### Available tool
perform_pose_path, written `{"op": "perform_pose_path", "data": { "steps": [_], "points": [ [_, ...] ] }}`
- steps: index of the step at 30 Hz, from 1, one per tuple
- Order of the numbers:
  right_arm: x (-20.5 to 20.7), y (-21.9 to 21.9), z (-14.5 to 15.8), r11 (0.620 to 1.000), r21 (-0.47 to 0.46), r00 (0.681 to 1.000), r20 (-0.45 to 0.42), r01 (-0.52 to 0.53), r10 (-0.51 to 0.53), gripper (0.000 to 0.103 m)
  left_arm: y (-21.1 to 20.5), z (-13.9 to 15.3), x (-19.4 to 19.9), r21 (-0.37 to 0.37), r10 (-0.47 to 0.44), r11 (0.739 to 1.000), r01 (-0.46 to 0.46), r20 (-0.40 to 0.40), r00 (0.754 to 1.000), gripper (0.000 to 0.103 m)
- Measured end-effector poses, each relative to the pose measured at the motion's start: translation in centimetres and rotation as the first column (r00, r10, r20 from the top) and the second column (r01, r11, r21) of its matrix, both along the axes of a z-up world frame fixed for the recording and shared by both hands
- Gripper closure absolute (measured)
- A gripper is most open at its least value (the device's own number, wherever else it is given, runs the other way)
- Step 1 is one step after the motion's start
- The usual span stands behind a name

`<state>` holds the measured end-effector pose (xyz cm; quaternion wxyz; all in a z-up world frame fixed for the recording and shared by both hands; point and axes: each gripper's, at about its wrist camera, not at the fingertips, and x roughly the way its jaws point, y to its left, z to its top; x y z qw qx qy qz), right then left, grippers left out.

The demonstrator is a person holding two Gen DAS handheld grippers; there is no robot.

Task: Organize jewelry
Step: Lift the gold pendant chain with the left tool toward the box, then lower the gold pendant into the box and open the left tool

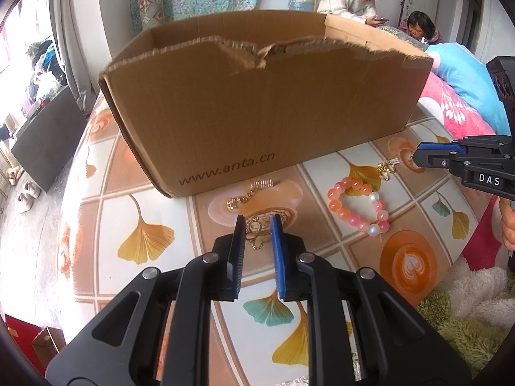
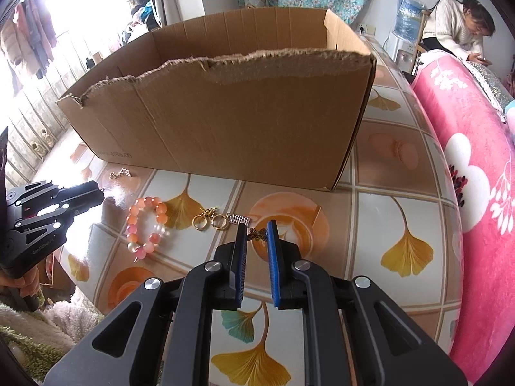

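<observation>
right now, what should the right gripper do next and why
Probably squeeze the right gripper shut on the butterfly charm: it spans the narrow gap between the blue pads, though a firm grip isn't evident, and the open cardboard box stands behind.

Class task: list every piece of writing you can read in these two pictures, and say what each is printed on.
"www.anta.cn": on the front wall of the box.
"DAS": on the right gripper, seen from the left wrist.
Small white lettering on the left gripper, seen from the right wrist: too blurred to read.
</observation>
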<state>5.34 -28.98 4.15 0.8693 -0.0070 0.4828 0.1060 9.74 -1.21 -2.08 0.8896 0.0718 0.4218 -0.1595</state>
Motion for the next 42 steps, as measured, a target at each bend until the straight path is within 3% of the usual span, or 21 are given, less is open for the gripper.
{"op": "perform_pose_path", "data": {
  "steps": [6, 13, 19, 21, 23, 26, 28, 31, 34, 37, 42],
  "points": [
    [-0.6, 0.2, 1.2, 1.000, 0.007, 1.000, 0.026, -0.008, 0.008, 0.090, 0.4, 1.7, -0.7, -0.012, -0.018, 1.000, 0.019, 0.032, 0.999, 0.088],
    [-1.2, 1.0, 5.3, 0.998, 0.028, 0.993, 0.109, -0.053, 0.050, 0.090, 1.6, 5.3, -1.5, -0.042, -0.037, 0.998, 0.041, 0.089, 0.995, 0.088],
    [-0.4, 2.2, 10.1, 0.989, 0.054, 0.968, 0.218, -0.135, 0.121, 0.090, 2.6, 11.0, -1.0, -0.116, -0.055, 0.990, 0.081, 0.207, 0.977, 0.088],
    [0.4, 2.6, 11.5, 0.982, 0.055, 0.953, 0.260, -0.178, 0.158, 0.090, 2.8, 13.1, -0.2, -0.123, -0.075, 0.986, 0.110, 0.261, 0.962, 0.088],
    [2.2, 3.3, 13.0, 0.971, 0.058, 0.934, 0.291, -0.233, 0.207, 0.090, 2.3, 14.6, 2.2, -0.107, -0.089, 0.987, 0.120, 0.261, 0.961, 0.088],
    [5.6, 4.4, 14.1, 0.956, 0.063, 0.923, 0.284, -0.288, 0.259, 0.090, 1.3, 15.4, 6.7, -0.118, -0.110, 0.984, 0.131, 0.172, 0.979, 0.088],
    [8.1, 4.9, 14.3, 0.948, 0.076, 0.927, 0.248, -0.309, 0.282, 0.090, 0.9, 14.9, 10.6, -0.146, -0.133, 0.979, 0.143, 0.070, 0.989, 0.088],
    [13.7, 5.5, 12.7, 0.943, 0.111, 0.948, 0.098, -0.314, 0.304, 0.090, -0.6, 12.4, 16.4, -0.161, -0.147, 0.979, 0.126, -0.123, 0.981, 0.088],
    [17.9, 6.2, 10.1, 0.952, 0.116, 0.954, -0.067, -0.282, 0.291, 0.090, -3.0, 9.9, 20.3, -0.159, -0.169, 0.978, 0.133, -0.244, 0.955, 0.088],
    [21.2, 6.4, 7.0, 0.963, 0.114, 0.940, -0.219, -0.243, 0.263, 0.090, -4.8, 7.4, 23.9, -0.165, -0.159, 0.981, 0.105, -0.356, 0.921, 0.088],
    [23.5, 6.4, 3.8, 0.976, 0.030, 0.922, -0.322, -0.215, 0.213, 0.090, -6.5, 3.2, 26.4, -0.175, -0.122, 0.984, 0.042, -0.481, 0.868, 0.088]
  ]
}}
